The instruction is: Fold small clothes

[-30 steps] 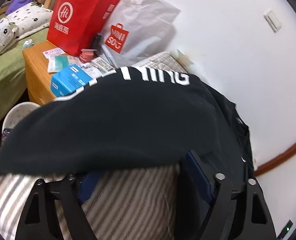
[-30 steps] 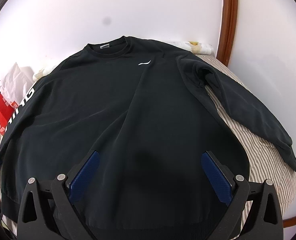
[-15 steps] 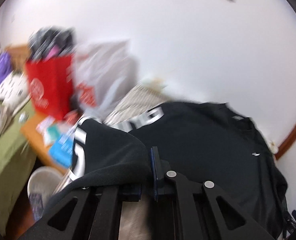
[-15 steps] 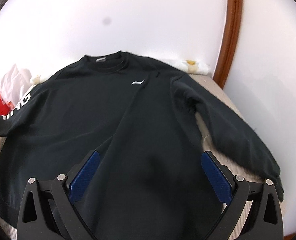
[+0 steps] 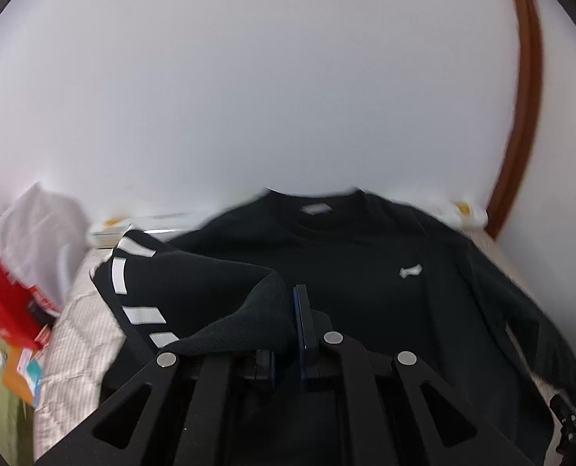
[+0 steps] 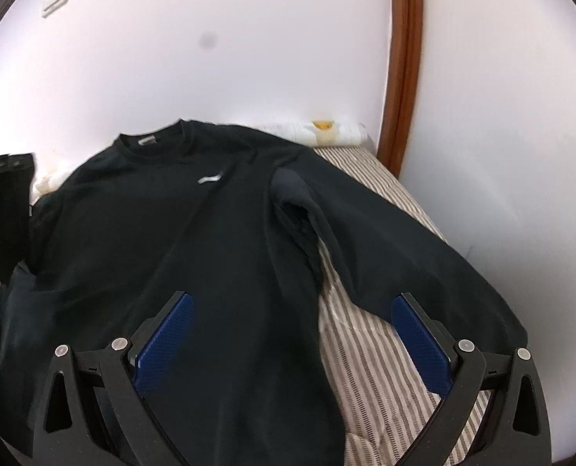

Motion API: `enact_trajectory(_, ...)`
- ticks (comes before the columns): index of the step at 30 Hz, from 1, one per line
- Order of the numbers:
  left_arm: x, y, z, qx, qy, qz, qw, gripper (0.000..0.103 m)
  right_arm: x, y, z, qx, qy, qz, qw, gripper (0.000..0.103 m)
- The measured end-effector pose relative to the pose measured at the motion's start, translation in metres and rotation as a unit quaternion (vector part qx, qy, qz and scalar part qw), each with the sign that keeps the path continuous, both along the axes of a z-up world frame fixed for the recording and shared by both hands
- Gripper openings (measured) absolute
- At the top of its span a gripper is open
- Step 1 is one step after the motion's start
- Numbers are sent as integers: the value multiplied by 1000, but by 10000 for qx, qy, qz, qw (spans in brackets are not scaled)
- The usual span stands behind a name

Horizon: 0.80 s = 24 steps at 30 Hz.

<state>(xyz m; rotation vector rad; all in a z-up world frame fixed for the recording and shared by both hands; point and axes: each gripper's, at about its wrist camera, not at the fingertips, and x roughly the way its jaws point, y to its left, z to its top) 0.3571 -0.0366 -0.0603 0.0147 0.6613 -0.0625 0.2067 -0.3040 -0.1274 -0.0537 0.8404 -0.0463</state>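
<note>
A black long-sleeved cotton sweatshirt lies face up, collar toward the wall, with a small white chest logo. Its white-lettered sleeve is lifted and folded across the body; the other sleeve stretches out flat.

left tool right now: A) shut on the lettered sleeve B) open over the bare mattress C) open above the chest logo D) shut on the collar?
A: in the left wrist view the left tool has its jaws closed on a bunch of the lettered sleeve, lifted over the body of the black sweatshirt; the right tool is open above the sweatshirt.
</note>
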Motion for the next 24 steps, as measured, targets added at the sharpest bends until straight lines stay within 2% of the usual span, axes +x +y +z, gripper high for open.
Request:
enact_trajectory(4,20,-42,-25,22,381,-279,9989,8,3,-9,-15,15,169,-45,9998,100)
enact_trajectory(7,27,-58,-41,73,666,-415,9969,8,2,-14,-20,29,200,-86,9998,100)
enact_trajectory(10,24,-63,-51,1,913,-648,9937,32,-1,-16,-20,53,208,-108,9997,100)
enact_trajectory(12,14,-63,-49,-34,885,-696,9936,52,0,-10,-19,4,230,-86,9997,100)
enact_trajectory(17,-16,-49,-30,28,779,-622,9950,56,-3,20,-6,-246,97,186,9995,100)
enact_trajectory(21,-40,-19,-9,-52,616,-436,9971,61,-8,51,6,-310,16,404,9987,100)
enact_trajectory(24,-56,11,4,-263,510,-305,9979,64,-9,79,13,-303,-8,636,9975,98)
